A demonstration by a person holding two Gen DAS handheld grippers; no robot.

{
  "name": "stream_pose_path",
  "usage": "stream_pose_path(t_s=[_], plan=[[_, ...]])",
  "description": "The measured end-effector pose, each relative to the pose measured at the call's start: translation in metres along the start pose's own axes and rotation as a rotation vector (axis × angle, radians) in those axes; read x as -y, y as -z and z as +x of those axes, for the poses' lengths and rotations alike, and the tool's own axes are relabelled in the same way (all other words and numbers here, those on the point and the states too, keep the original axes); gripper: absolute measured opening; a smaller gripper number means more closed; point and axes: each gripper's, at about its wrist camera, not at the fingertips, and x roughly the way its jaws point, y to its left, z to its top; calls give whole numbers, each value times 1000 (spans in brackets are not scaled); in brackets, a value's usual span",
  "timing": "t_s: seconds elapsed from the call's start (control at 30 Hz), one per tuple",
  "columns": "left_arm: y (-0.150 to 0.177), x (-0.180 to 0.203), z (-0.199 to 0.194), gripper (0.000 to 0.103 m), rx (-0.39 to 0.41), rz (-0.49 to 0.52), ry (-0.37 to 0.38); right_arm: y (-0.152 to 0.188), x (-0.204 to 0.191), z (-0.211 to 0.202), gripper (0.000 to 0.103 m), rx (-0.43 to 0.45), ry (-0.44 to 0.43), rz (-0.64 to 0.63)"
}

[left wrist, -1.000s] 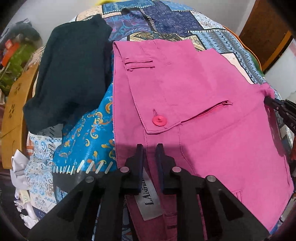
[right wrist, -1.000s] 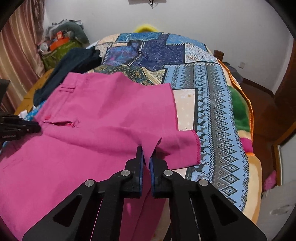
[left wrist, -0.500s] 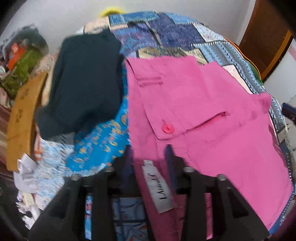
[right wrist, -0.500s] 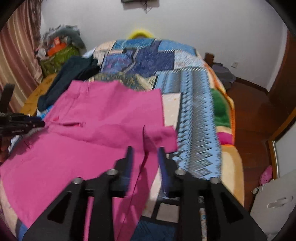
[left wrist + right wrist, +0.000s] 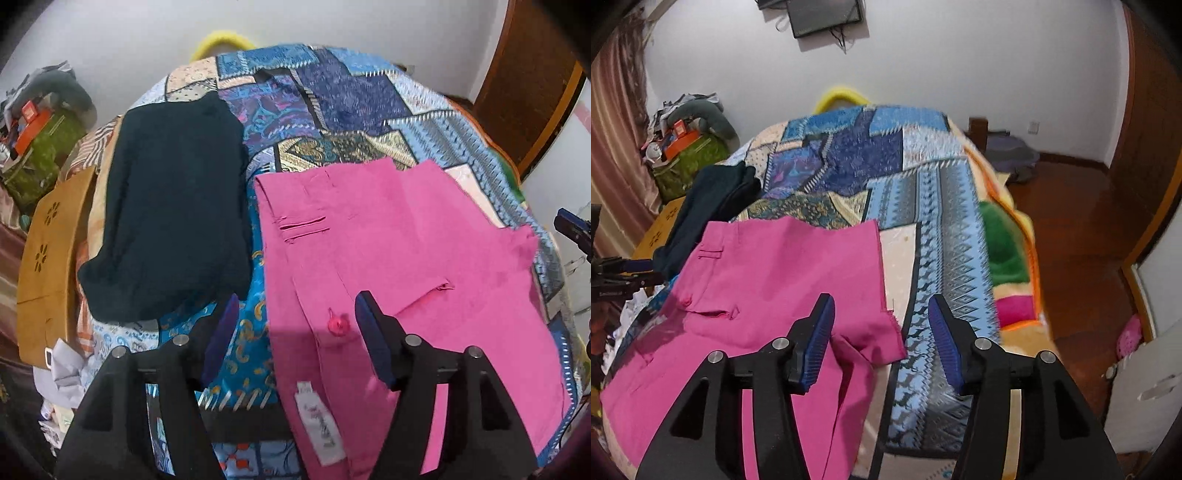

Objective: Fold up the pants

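- Patchwork bedspread [image 5: 923,192] covering the bed
- Dark garment [image 5: 170,221] lying on it
- Green bag [image 5: 687,166] against the wall
- Wall-mounted screen [image 5: 823,14]

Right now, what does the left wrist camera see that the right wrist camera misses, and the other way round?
Only the left wrist view shows the white label and pink button on the pink pants, and the left tool open. Only the right wrist view shows the wall screen, the wooden floor and the right tool open. Both show the pink pants, the dark garment and the patterned bedspread.
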Motion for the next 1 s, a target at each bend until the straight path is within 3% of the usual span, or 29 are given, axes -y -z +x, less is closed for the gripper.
stream_pose_path(t_s=[0.1, 0.23, 0.3, 0.47, 0.5, 0.53, 0.63, 0.7, 0.93, 1.0], plan=[[-5, 4, 23, 56, -66, 5, 7, 3, 2, 20, 49, -56, -25, 9], [-5, 5, 54, 55, -176, -13, 4, 8, 4, 45, 49, -142, -5, 4], [-5, 6, 58, 55, -190, -19, 25, 11, 6, 55, 49, -184, -21, 14], [-5, 15, 63, 54, -190, 21, 60, 14, 11, 69, 48, -230, -64, 40], [-4, 16, 64, 48, -187, 27, 62, 14, 11, 70, 39, -233, -73, 41], [-4, 16, 64, 33, -184, 31, 52, 15, 10, 71, 35, -240, -85, 38], [-6, 13, 65, 14, -154, 40, -19, 17, 7, 74, 19, -238, -75, 8], [-5, 11, 66, 14, -148, 34, -34, 20, 4, 71, 11, -221, -83, -24], [-2, 12, 65, 13, -127, 67, -110, 25, -11, 62, 6, -177, -19, -172], [-2, 10, 65, 13, -132, 66, -110, 26, -8, 67, 6, -196, 0, -164]])
